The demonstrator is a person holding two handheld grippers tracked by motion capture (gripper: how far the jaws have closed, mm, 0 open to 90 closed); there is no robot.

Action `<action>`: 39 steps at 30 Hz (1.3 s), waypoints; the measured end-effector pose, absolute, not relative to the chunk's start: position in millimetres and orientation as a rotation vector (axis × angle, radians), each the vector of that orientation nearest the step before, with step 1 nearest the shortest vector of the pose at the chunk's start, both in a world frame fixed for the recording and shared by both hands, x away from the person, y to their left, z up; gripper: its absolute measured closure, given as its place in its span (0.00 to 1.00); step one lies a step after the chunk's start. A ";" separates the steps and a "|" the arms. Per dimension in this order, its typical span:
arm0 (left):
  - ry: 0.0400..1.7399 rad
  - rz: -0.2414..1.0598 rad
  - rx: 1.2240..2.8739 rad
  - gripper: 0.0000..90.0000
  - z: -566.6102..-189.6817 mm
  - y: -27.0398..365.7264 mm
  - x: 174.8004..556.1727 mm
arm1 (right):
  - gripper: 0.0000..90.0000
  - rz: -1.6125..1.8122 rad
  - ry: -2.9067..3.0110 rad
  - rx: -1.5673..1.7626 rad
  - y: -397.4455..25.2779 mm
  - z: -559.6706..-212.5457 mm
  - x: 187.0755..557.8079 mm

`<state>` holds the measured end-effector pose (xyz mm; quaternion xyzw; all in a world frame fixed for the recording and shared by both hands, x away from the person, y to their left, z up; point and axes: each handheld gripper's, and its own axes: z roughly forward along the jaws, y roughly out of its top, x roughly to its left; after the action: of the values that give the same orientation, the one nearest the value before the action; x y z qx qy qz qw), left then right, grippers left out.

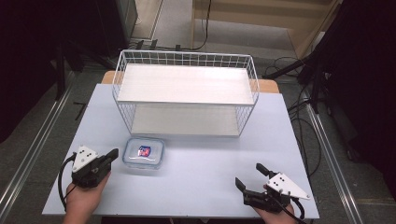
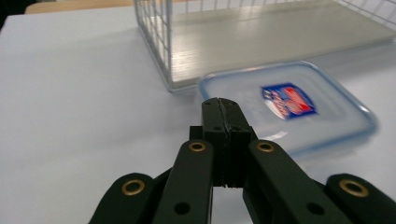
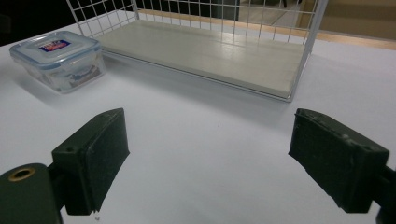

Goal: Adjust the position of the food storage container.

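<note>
Nearest the camera, at the near edge of the table [image 1: 196, 186]: two hands, each with a black gripper. Left gripper [image 1: 113, 154] at the near left, jaws pressed together with nothing between them, tips pointing right and slightly away, just short of the box. In the left gripper view, the closed left gripper [image 2: 220, 103] right in front of the near rim of the box [image 2: 299, 105], whether touching or a little apart not clear. Right gripper [image 1: 251, 176] at the near right, jaws spread wide and empty, bare tabletop between them in the right gripper view [image 3: 208, 154], well apart from the box.

Box [image 1: 144, 153]: clear plastic, shallow, square with rounded corners, lid on, blue rim and a small blue-and-red label on top. Flat on the table, left of centre, just in front of the left end of the rack. Contents not readable through the lid; in the right gripper view, box [image 3: 60, 58] at far left, something pale and dark faintly visible inside.

Rack [image 1: 185, 95]: white wire, two pale shelves, one above the other, both bare. Standing on the far half of the table, long side facing the person.

Around the table: grey floor, cables [image 1: 310, 140] on the right, dark stands on both sides.
</note>
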<state>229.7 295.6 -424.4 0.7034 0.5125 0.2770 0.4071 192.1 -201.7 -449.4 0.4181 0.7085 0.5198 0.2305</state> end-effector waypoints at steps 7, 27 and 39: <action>1.322 0.719 1.804 1.00 -439.6 290.1 267.2 | 0.13 1.424 1.962 1.154 -199.7 -451.3 192.5; 1.182 0.562 1.898 1.00 -444.7 245.3 256.4 | 0.14 1.431 1.966 1.159 -199.5 -451.6 192.9; 1.234 0.598 1.928 1.00 -452.9 234.4 269.5 | 0.15 1.438 1.967 1.162 -200.3 -451.6 192.2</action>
<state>269.5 234.4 -452.9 0.7544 0.4829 0.2341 0.3781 192.2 -200.3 -451.6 0.4200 0.7111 0.5196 0.2192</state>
